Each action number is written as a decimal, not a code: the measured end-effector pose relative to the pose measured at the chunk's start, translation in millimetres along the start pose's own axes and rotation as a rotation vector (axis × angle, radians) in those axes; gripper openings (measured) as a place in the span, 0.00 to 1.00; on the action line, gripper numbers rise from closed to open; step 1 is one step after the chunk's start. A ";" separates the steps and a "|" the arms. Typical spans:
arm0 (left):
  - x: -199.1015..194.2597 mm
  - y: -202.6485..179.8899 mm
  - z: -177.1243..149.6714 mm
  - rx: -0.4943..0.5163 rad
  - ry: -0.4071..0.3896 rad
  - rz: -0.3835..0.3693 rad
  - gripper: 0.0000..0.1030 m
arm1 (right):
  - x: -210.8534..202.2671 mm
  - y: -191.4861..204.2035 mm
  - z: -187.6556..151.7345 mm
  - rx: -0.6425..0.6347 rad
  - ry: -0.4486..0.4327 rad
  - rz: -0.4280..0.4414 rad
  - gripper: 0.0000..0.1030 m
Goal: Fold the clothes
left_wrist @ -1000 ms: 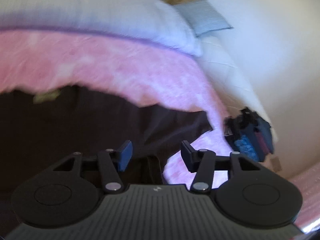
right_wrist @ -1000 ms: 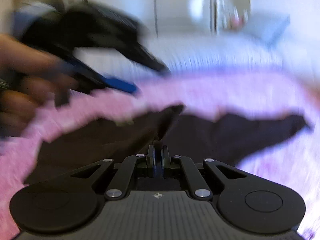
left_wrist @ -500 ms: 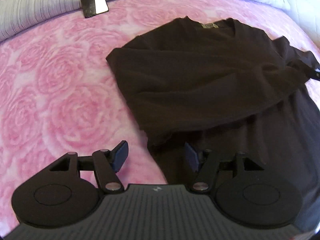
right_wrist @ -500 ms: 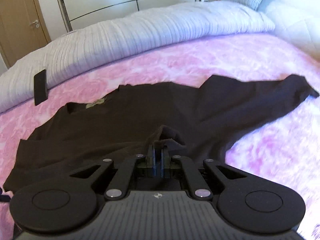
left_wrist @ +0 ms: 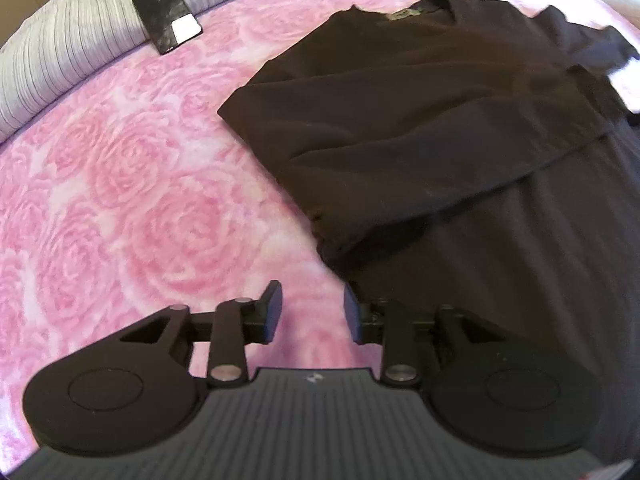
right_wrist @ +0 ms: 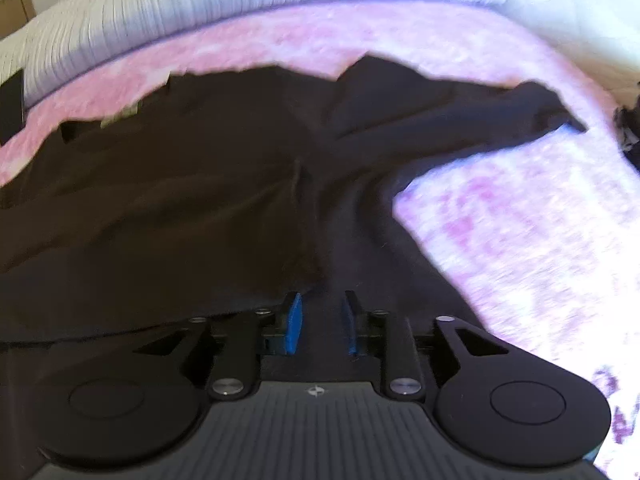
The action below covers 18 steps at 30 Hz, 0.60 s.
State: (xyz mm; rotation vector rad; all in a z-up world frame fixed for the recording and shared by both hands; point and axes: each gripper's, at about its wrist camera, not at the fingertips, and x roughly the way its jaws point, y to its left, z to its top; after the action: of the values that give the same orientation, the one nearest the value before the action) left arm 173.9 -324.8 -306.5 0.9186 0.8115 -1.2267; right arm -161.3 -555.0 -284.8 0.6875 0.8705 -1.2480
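- While both cameras look down on the same bed, each gives its own part of it: the left wrist view is sharp, the right wrist view smeared.
- Left view: dark shirt (left_wrist: 420,112) lies on the pink rose-patterned blanket (left_wrist: 132,184), its near side folded over onto the body; collar label faces the far edge.
- Left view only: a black phone (left_wrist: 167,16) lies at the border of the blanket and the grey ribbed cover (left_wrist: 60,48), well apart from the shirt.
- Left tool (left_wrist: 312,312) hovers at the shirt's near left edge, jaws closing, with only pink blanket between them; the right-hand pad sits just at the hem, nothing gripped.
- Right view: the shirt (right_wrist: 200,200) fills the frame, and one sleeve (right_wrist: 500,116), not seen clearly from the left, stretches right across the blanket.
- Right tool (right_wrist: 320,326) is low over the dark cloth, jaws opening; blue pads stand apart with fabric lying between them, not pinched.
- Right view only: a small dark object at the far right edge, too blurred to identify.
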 end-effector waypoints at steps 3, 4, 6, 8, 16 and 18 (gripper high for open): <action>-20.3 -9.7 -2.3 -0.002 -0.016 -0.002 0.28 | -21.7 -5.7 1.1 0.001 -0.029 0.001 0.33; -26.7 -15.2 0.2 -0.009 -0.023 -0.008 0.29 | -27.4 -10.0 2.3 0.005 -0.032 0.007 0.34; -35.8 -29.9 11.0 -0.021 -0.043 -0.027 0.34 | -36.7 -21.8 6.0 0.011 -0.044 0.015 0.39; -40.2 -52.5 27.9 -0.014 -0.066 -0.045 0.36 | -41.5 -40.6 12.6 0.015 -0.062 0.013 0.41; -37.5 -188.7 115.4 0.034 -0.123 -0.044 0.43 | -23.1 -185.0 74.5 0.068 -0.148 0.008 0.50; -29.2 -233.6 138.0 0.040 -0.117 -0.041 0.43 | -2.9 -240.3 98.1 0.112 -0.159 0.024 0.50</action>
State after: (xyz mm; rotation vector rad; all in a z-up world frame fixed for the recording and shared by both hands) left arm -57.7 -459.6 -254.7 0.8576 0.7176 -1.3246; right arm -379.3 -683.7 -227.4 0.6756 0.6634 -1.3181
